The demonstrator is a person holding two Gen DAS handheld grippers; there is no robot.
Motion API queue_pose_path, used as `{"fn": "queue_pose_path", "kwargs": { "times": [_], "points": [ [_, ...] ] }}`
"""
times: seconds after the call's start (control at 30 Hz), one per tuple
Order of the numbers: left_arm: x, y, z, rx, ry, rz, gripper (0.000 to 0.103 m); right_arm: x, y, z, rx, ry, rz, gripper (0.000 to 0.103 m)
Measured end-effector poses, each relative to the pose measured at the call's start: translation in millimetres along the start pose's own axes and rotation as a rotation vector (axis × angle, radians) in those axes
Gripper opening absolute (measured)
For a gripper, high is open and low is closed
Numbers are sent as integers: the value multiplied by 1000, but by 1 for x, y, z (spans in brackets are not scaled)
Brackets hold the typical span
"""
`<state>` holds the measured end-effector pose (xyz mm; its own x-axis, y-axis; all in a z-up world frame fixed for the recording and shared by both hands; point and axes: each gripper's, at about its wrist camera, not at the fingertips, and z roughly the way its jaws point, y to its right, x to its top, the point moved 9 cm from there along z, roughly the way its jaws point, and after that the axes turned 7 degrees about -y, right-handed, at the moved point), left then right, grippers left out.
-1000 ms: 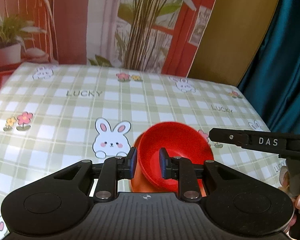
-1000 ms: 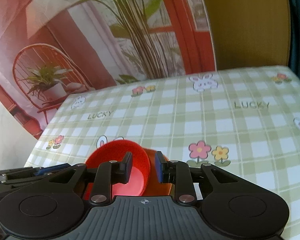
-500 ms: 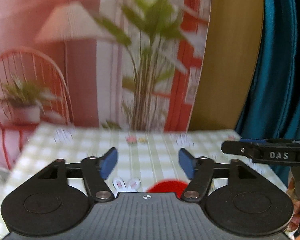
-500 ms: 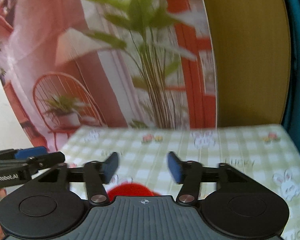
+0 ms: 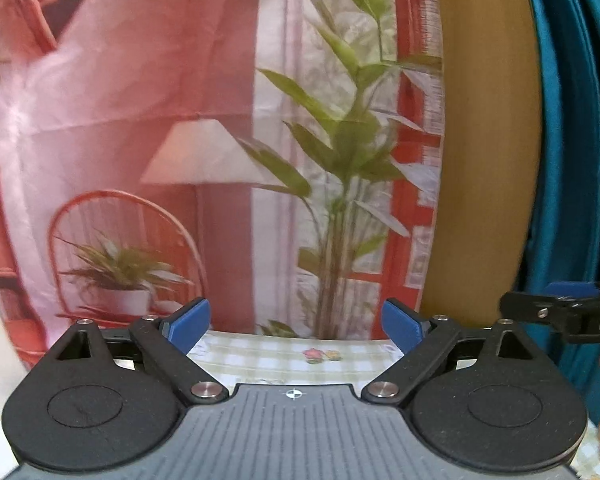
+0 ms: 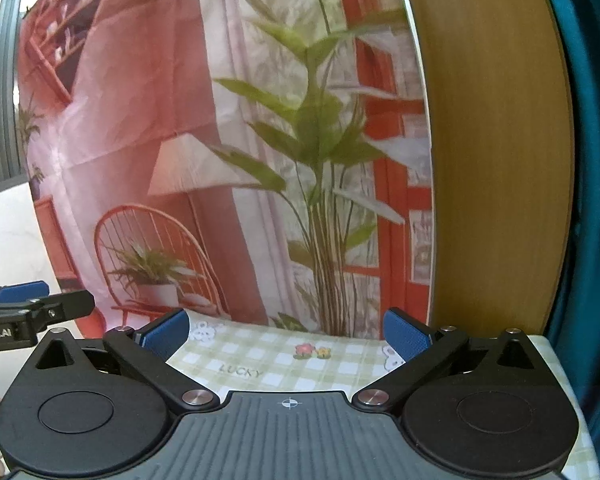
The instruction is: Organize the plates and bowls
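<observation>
No plate or bowl is in view now. My left gripper [image 5: 296, 326] is open wide and empty, raised and tilted up toward the backdrop, with only the far strip of the checked tablecloth [image 5: 276, 356] showing between its blue pads. My right gripper [image 6: 286, 334] is also open wide and empty, above the far part of the tablecloth [image 6: 260, 364]. The right gripper's tip shows at the right edge of the left wrist view [image 5: 560, 312]. The left gripper's tip shows at the left edge of the right wrist view [image 6: 32, 304].
A printed backdrop [image 5: 220, 140] with a lamp, chair and plants hangs behind the table. A wooden panel [image 6: 492, 140] and a teal curtain [image 5: 572, 140] stand at the right. The table's far edge meets the backdrop.
Both grippers let go of the red bowl and orange dish, opened wide, and lifted and tilted up. The dishes have dropped out of view below the gripper bodies.
</observation>
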<state>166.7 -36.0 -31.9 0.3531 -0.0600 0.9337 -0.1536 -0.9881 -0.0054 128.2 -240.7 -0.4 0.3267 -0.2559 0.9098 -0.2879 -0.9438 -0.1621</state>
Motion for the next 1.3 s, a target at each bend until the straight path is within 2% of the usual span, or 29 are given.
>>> {"fn": "queue_pose_path", "kwargs": {
  "times": [0.17, 0.27, 0.67, 1.3],
  "points": [
    [9, 0, -22, 81, 38, 31, 94, 5, -3, -20, -15, 30, -15, 103],
    [13, 2, -37, 104, 71, 46, 94, 6, -3, -27, -18, 40, -13, 103],
    [22, 12, -65, 70, 104, 38, 94, 11, -1, -50, -31, 77, -8, 103],
    [21, 11, -65, 60, 88, 0, 94, 12, 1, -56, -36, 81, -9, 103]
  ]
}}
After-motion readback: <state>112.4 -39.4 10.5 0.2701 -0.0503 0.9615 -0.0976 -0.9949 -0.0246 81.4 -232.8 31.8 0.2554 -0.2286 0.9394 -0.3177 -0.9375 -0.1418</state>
